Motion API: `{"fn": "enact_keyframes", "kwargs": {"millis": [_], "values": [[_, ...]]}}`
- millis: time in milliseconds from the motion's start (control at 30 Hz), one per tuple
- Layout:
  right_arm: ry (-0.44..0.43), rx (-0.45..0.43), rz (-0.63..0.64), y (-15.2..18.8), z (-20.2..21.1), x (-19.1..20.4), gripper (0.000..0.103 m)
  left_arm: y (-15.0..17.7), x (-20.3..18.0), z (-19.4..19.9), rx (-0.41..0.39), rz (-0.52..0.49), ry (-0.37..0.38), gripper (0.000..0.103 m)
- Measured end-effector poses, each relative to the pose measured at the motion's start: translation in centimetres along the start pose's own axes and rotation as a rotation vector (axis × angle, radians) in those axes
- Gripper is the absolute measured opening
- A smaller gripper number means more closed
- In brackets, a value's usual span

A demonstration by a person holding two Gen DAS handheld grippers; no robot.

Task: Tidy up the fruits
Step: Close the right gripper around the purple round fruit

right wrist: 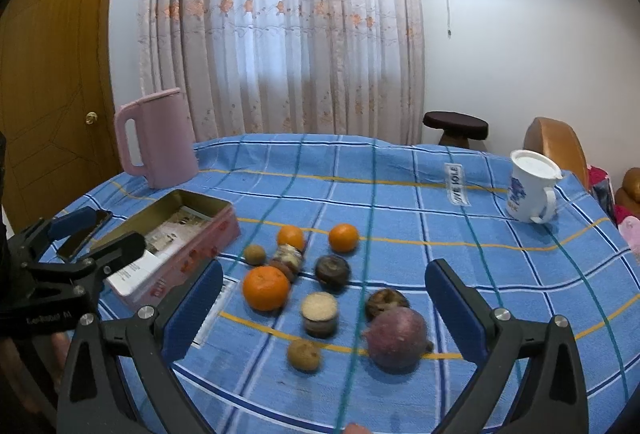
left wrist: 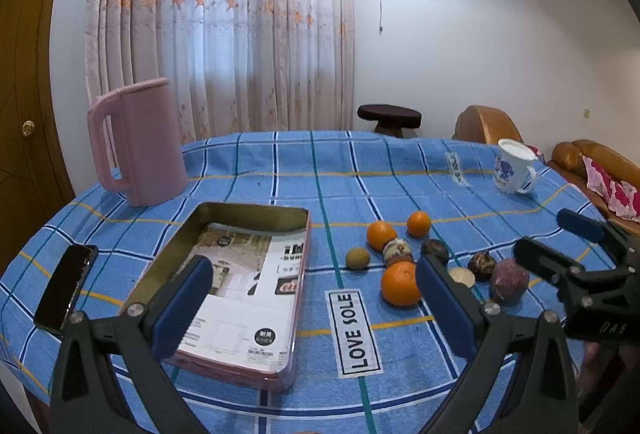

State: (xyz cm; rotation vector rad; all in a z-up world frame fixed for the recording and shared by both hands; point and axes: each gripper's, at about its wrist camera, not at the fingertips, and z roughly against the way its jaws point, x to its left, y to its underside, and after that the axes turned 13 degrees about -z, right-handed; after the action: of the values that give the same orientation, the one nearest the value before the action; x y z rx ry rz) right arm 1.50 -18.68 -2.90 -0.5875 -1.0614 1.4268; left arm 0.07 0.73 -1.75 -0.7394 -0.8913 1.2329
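table (left wrist: 280, 161) covered in blue checked cloth. left gripper (left wrist: 316, 298) spread wide, holding nothing, hovering over the near edge between tin and fruit. right gripper (right wrist: 324, 298) likewise spread and empty, above the fruit cluster; a fingertip shows at the bottom of its view.

tin (left wrist: 244, 218), pink, open, sits toward the near-left edge with printed paper inside and no fruit in it. phone (left wrist: 66, 290) lies just left of it. jug (left wrist: 136, 141), pink, stands at the far-left edge; mug (left wrist: 514, 165) at the far-right edge.

fruit all on the cloth, mid-table right of the tin: three oranges (right wrist: 266, 288), one near and two farther back; a purple round fruit (right wrist: 396, 338) nearest the near edge; two small brown ones (right wrist: 304, 354); dark mangosteen-like pieces (right wrist: 332, 272); one cut piece (right wrist: 319, 310), pale face up. some touch, exact contacts blurred.
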Motion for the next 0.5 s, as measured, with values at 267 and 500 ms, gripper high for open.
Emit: {"fn": "enact_keyframes", "kwargs": {"millis": [267,500], "values": [[0.153,0.059,-0.033,2.0,-2.1,-4.6,0.101,1.2,-2.9,-1.7,0.032,-0.024,0.045,0.103],[0.145,0.165,-0.035,3.1,-5.0,-5.9,0.076,1.9,-5.8,-3.3,0.072,-0.059,0.11,0.103]]}}
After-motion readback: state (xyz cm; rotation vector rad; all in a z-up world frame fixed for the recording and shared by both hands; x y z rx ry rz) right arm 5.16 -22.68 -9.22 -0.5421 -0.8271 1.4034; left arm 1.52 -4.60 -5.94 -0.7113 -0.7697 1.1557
